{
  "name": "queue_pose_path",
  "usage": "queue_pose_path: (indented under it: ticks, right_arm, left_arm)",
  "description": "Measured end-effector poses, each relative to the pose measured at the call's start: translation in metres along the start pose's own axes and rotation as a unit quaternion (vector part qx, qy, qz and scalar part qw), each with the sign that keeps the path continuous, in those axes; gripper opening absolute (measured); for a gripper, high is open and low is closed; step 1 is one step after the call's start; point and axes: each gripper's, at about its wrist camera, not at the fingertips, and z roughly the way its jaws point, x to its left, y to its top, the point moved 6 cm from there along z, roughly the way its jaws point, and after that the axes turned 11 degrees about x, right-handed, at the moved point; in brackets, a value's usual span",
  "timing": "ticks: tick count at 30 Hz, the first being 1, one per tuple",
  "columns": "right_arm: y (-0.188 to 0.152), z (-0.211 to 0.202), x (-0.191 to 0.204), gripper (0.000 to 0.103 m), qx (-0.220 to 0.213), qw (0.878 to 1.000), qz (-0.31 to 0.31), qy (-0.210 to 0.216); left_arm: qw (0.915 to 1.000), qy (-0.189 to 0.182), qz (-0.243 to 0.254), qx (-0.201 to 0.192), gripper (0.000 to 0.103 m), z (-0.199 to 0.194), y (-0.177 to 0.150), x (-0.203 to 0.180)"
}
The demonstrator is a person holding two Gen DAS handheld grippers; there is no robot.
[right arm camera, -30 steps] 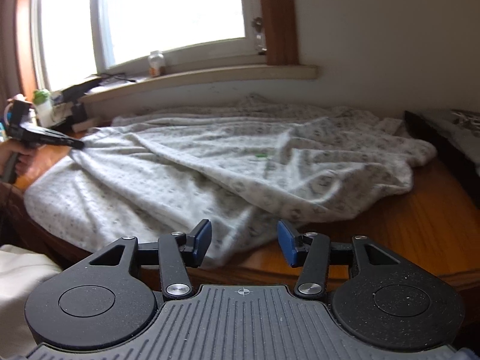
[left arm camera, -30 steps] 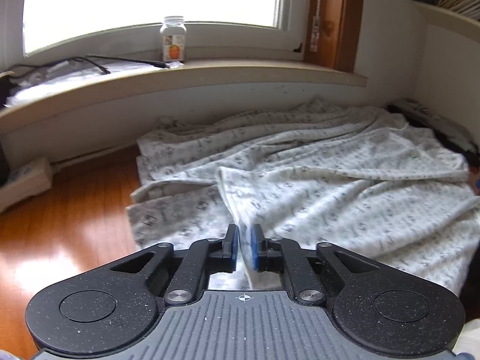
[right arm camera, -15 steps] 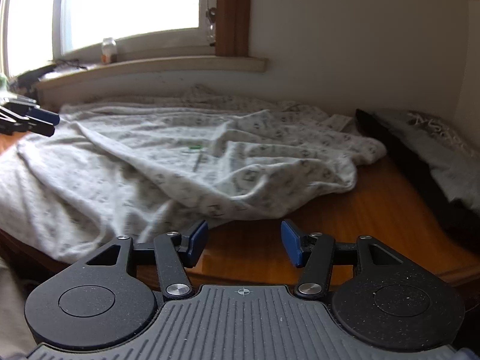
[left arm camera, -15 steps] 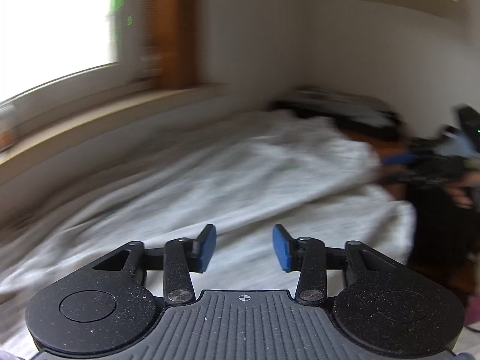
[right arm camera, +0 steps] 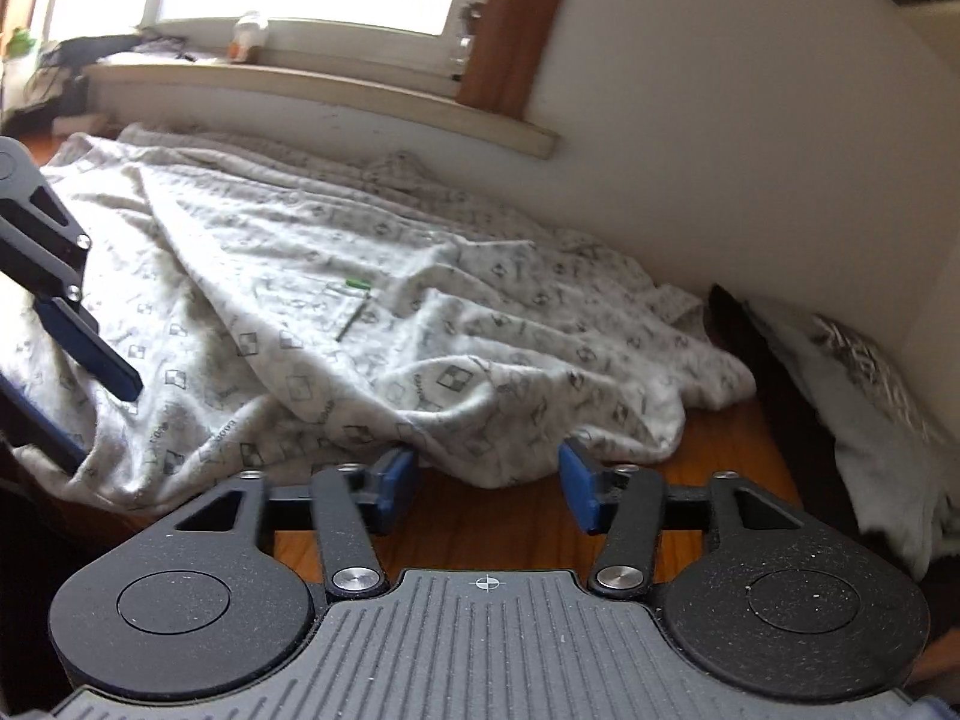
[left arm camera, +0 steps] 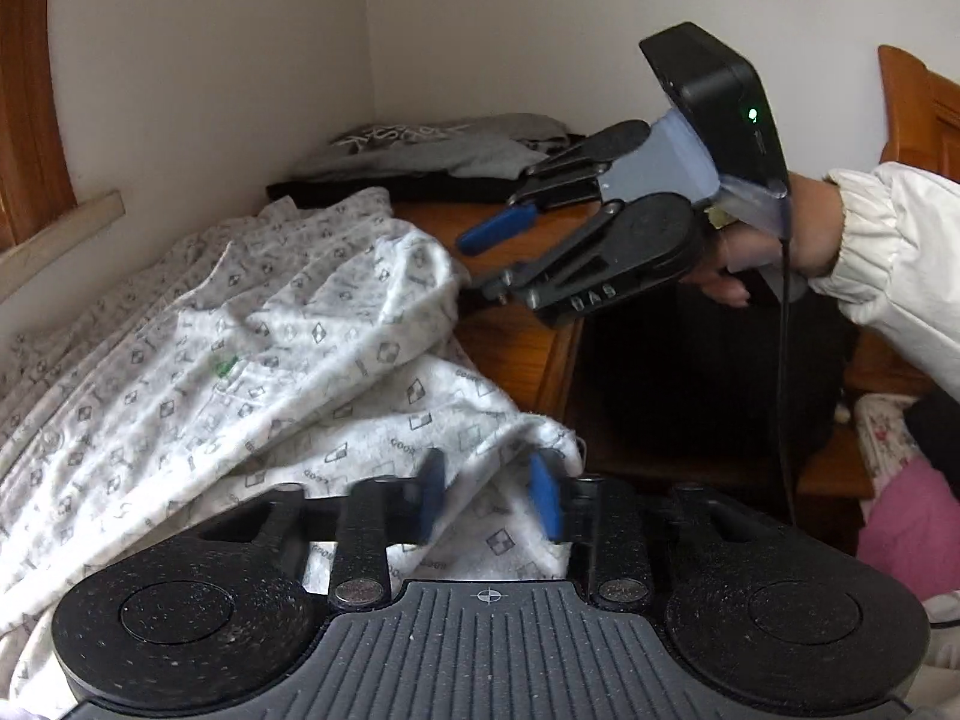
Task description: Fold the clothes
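A white garment [left arm camera: 252,360] printed all over with small grey squares, diamonds and lettering is seen spread across an orange-brown wooden tabletop [right arm camera: 729,441], a small green mark [right arm camera: 355,284] showing on the cloth. Grey and black clothes [left arm camera: 438,159] are piled in the corner against cream walls [left arm camera: 198,60]. Both grippers, the left [left arm camera: 489,498] and the right [right arm camera: 489,483], are finished in speckled black with blue pads [right arm camera: 579,486]. A white sleeve [left arm camera: 894,264] and a pink cloth [left arm camera: 912,528] are pictured at the right edge, beside a floral-patterned fabric [left arm camera: 882,432].

Speckled black left tool [left arm camera: 489,498], blue pads [left arm camera: 545,495], white elastic-cuffed sleeve [left arm camera: 888,252].
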Motion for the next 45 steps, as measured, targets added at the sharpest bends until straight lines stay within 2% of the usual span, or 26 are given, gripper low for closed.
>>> queue_pose_path:
  ticks: [1, 5, 9, 12, 17, 19, 21, 22, 27, 30, 32, 33, 34, 37, 40, 41, 42, 43, 44, 45]
  right_arm:
    - [0.003, -0.002, -0.001, 0.011, 0.001, 1.000, -0.002, 0.003]
    - [0.018, -0.021, -0.014, 0.004, -0.009, 1.000, -0.007, -0.011]
    - [0.046, -0.048, -0.036, 0.004, -0.037, 0.998, 0.006, -0.043]
    - [0.064, -0.050, -0.050, 0.004, -0.046, 0.995, 0.032, -0.077]
    - [0.061, -0.026, -0.049, 0.006, -0.025, 0.997, 0.060, -0.046]
    - [0.050, -0.021, -0.045, 0.017, -0.014, 0.997, 0.063, -0.036]
    - [0.035, -0.019, -0.041, 0.041, -0.003, 0.997, 0.069, -0.022]
    - [0.028, -0.018, -0.039, 0.046, 0.003, 0.997, 0.068, -0.018]
    - [0.003, -0.015, -0.033, 0.056, 0.028, 0.998, 0.062, -0.002]
    - [0.006, -0.006, -0.036, 0.056, 0.033, 0.997, 0.063, 0.005]
    - [0.011, 0.003, -0.043, 0.049, 0.035, 0.997, 0.072, 0.015]
    - [0.013, 0.007, -0.048, 0.022, 0.037, 0.996, 0.080, 0.022]
    - [0.016, 0.009, -0.054, 0.004, 0.039, 0.995, 0.091, 0.027]
    - [0.020, 0.003, -0.074, 0.004, 0.024, 0.992, 0.123, 0.028]
    - [0.020, -0.006, -0.083, 0.005, 0.007, 0.988, 0.155, 0.012]
    - [0.019, -0.006, -0.084, 0.016, 0.008, 0.986, 0.166, 0.005]
    - [0.017, -0.005, -0.085, 0.034, 0.014, 0.984, 0.176, -0.004]
    - [0.014, -0.003, -0.086, 0.044, 0.020, 0.982, 0.187, -0.012]
    - [0.012, -0.002, -0.089, 0.051, 0.022, 0.980, 0.198, -0.015]
    - [0.011, -0.001, -0.090, 0.050, 0.020, 0.978, 0.207, -0.019]
  left_arm:
    - [1.0000, -0.005, -0.001, 0.002, 0.002, 0.001, -0.001, 0.000]
    - [0.9998, -0.017, -0.001, -0.015, 0.002, -0.010, -0.005, -0.004]
    - [0.9989, -0.040, -0.003, -0.026, 0.002, -0.026, -0.009, -0.012]
    - [0.9985, -0.048, -0.007, -0.025, 0.002, -0.028, -0.013, -0.014]
    - [0.9986, -0.044, -0.019, -0.022, 0.004, -0.028, -0.019, -0.011]
    - [0.9986, -0.041, -0.023, -0.023, 0.004, -0.028, -0.019, -0.010]
    - [0.9987, -0.039, -0.024, -0.024, 0.004, -0.028, -0.018, -0.008]
    - [0.9987, -0.039, -0.024, -0.024, 0.004, -0.028, -0.016, -0.007]
    - [0.9985, -0.045, -0.022, -0.023, 0.004, -0.024, -0.012, -0.007]
    - [0.9983, -0.052, -0.019, -0.018, 0.004, -0.021, -0.013, -0.011]
    - [0.9983, -0.055, -0.014, -0.013, 0.003, -0.019, -0.014, -0.014]
    - [0.9983, -0.055, -0.011, -0.012, 0.003, -0.018, -0.016, -0.016]
    - [0.9983, -0.057, -0.011, -0.009, 0.002, -0.016, -0.017, -0.016]
    - [0.9981, -0.060, -0.014, -0.005, 0.002, -0.014, -0.020, -0.016]
    - [0.9979, -0.062, -0.019, -0.003, 0.002, -0.012, -0.022, -0.016]
    - [0.9980, -0.061, -0.019, -0.001, 0.003, -0.011, -0.022, -0.017]
    - [0.9980, -0.060, -0.019, 0.001, 0.003, -0.010, -0.023, -0.017]
    - [0.9979, -0.062, -0.020, 0.002, 0.003, -0.010, -0.022, -0.016]
    - [0.9977, -0.064, -0.021, 0.002, 0.006, -0.011, -0.022, -0.015]
    - [0.9979, -0.061, -0.023, -0.002, 0.010, -0.013, -0.021, -0.014]
